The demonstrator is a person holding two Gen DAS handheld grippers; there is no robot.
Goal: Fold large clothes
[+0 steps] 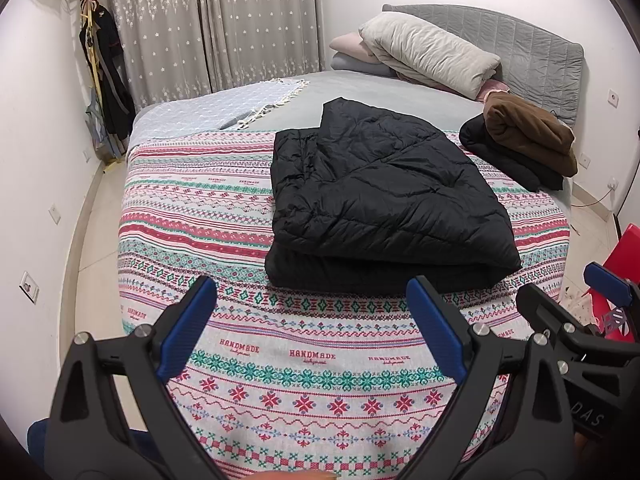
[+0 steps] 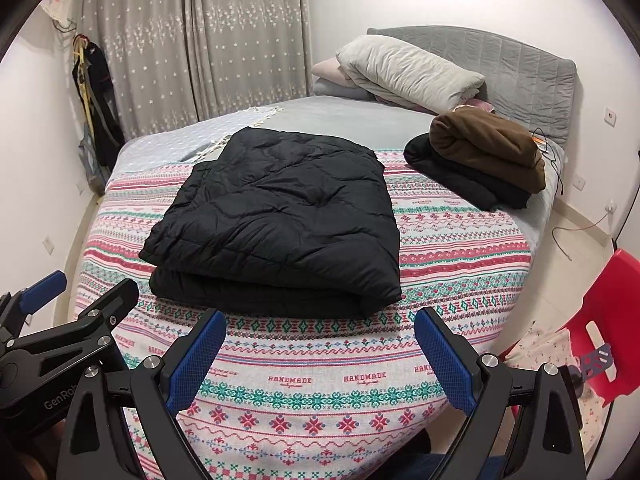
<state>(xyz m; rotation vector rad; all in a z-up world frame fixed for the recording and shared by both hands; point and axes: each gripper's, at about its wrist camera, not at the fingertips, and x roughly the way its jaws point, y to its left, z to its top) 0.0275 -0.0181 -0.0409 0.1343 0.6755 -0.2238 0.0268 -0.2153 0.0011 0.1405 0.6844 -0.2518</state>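
Observation:
A black quilted jacket lies folded into a thick rectangle on the patterned bedspread; it also shows in the right wrist view. My left gripper is open and empty, held above the near end of the bed, short of the jacket. My right gripper is open and empty too, just short of the jacket's near edge. The right gripper shows at the right edge of the left wrist view, and the left gripper at the left edge of the right wrist view.
A folded brown garment on a black one sits at the bed's far right. Pillows and blankets are stacked against the grey headboard. A red plastic chair stands right of the bed. Clothes hang by the curtain.

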